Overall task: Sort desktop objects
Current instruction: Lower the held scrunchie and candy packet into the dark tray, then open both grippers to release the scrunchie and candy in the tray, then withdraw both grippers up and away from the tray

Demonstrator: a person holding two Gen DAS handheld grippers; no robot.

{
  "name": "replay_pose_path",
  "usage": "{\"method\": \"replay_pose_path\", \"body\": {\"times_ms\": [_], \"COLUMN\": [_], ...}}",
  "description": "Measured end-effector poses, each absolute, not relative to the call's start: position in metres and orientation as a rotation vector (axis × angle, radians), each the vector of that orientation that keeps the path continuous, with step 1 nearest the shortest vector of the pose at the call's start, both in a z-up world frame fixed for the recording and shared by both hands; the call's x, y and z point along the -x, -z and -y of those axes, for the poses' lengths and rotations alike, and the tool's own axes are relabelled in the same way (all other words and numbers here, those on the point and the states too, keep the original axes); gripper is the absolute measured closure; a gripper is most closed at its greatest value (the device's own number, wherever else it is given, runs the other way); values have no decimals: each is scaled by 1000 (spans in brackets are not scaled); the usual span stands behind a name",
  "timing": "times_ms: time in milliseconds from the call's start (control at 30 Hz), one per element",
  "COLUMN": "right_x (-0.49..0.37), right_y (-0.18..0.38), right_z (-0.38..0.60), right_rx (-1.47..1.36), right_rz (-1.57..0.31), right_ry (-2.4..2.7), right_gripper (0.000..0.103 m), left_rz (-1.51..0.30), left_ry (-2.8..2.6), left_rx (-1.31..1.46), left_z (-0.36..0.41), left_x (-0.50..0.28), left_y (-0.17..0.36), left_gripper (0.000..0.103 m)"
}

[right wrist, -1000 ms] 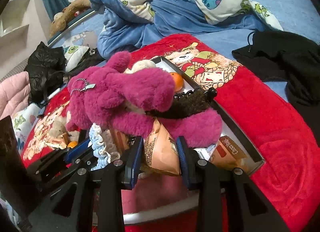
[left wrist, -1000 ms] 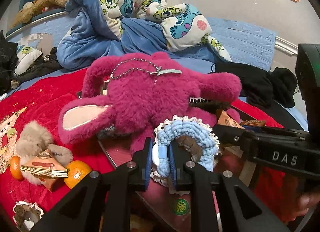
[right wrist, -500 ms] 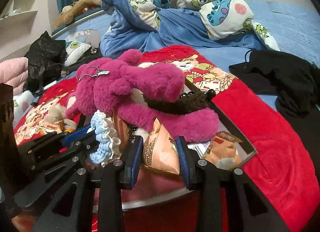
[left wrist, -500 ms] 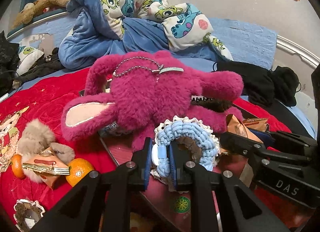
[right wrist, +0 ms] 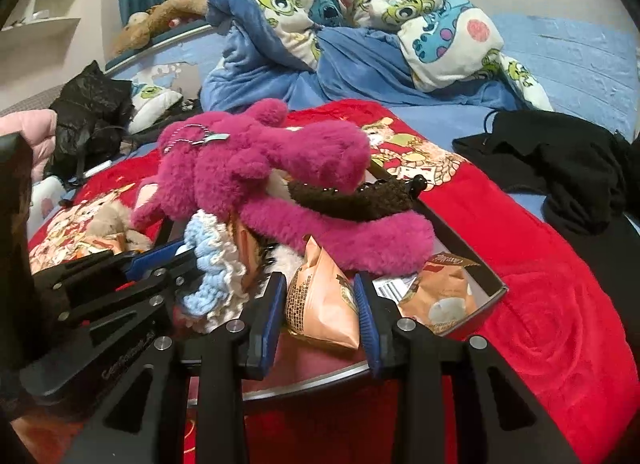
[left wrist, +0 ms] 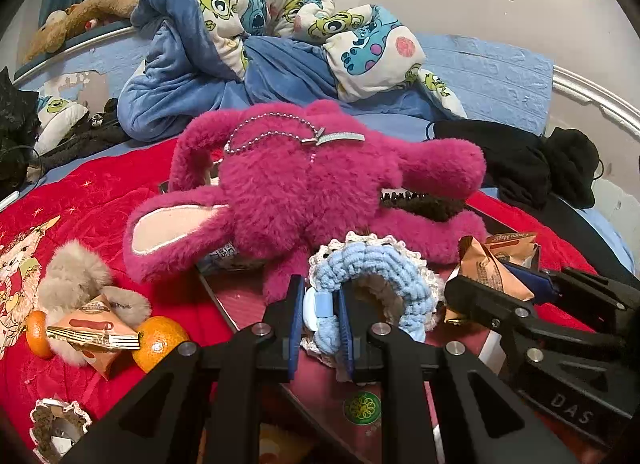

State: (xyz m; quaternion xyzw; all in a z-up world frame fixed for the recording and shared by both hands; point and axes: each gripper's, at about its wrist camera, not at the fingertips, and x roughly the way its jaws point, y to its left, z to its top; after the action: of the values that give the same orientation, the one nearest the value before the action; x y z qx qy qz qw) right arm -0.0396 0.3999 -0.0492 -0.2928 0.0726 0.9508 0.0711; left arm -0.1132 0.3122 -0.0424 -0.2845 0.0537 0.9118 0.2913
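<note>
On the red blanket [left wrist: 100, 200] spread over the bed, a shallow dark tray [right wrist: 490, 288] holds the sorted pile. A magenta plush rabbit [left wrist: 304, 200] lies sprawled across the tray's middle, with a dark brown fuzzy hair claw [right wrist: 352, 200] wedged between its limbs.

Left hand-held gripper [left wrist: 320, 328]: clenched on the blue crocheted scrunchie [left wrist: 376, 272], pads pinching one bunched section near a pale bead. The scrunchie's loop stands over the tray's near edge, touching the rabbit's lower limb. Judgement: held by a thin section because the loop is soft and would slip from a wider grip; held over the tray, so likely about to be dropped in.

Right hand-held gripper [right wrist: 320, 304]: grasping an orange snack packet [right wrist: 324, 304] across its puffed middle, both pads against the foil. The packet hangs over the tray's near right corner, just beside a second similar packet [right wrist: 440, 292] already lying in that corner. Judgement: snacks seem to be grouped at this corner, and this one is headed there.

Still outside the tray, toward the blanket's left edge: two tangerines [left wrist: 160, 340], another snack packet [left wrist: 96, 328], a grey-beige fluffy scrunchie [left wrist: 76, 276] under them, and a brown lace-edged scrunchie [left wrist: 52, 424] at the near left. Judgement: sorting partly done; these remain.

Risk: the rabbit takes most of the tray, so little bare floor is left and added items may slide off.
</note>
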Motion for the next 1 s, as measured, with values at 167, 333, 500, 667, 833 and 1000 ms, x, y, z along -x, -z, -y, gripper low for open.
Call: {"method": "replay_pose_path", "body": {"times_ms": [167,333,500,667,833,1000], "right_x": [40,40,38,33,19,23], "right_y": [50,50,49,47,36,37], "right_z": [-399,-398,-401,-408,-414,-407], "right_rx": [882,878,866,840,740,786], "right_rz": [-207,-195,-228,-283,-323,-245], "right_ry": [-2848,-2853,-2852,-2854,-2855,-2845], "right_gripper": [67,66,58,50,0,0], "left_rz": [-151,-168,-103,-98,-25,-86], "left_ry": [-2434,-2439,-2426,-2476,-2520,-2544], "left_rx": [760,759,745,728,774,769], "left_z": [-313,-315,-308,-301,-282,-284], "left_x": [113,112,115,112,119,114], "left_y": [44,45,43,40,38,37], "left_gripper": [87,79,44,24,0,0]}}
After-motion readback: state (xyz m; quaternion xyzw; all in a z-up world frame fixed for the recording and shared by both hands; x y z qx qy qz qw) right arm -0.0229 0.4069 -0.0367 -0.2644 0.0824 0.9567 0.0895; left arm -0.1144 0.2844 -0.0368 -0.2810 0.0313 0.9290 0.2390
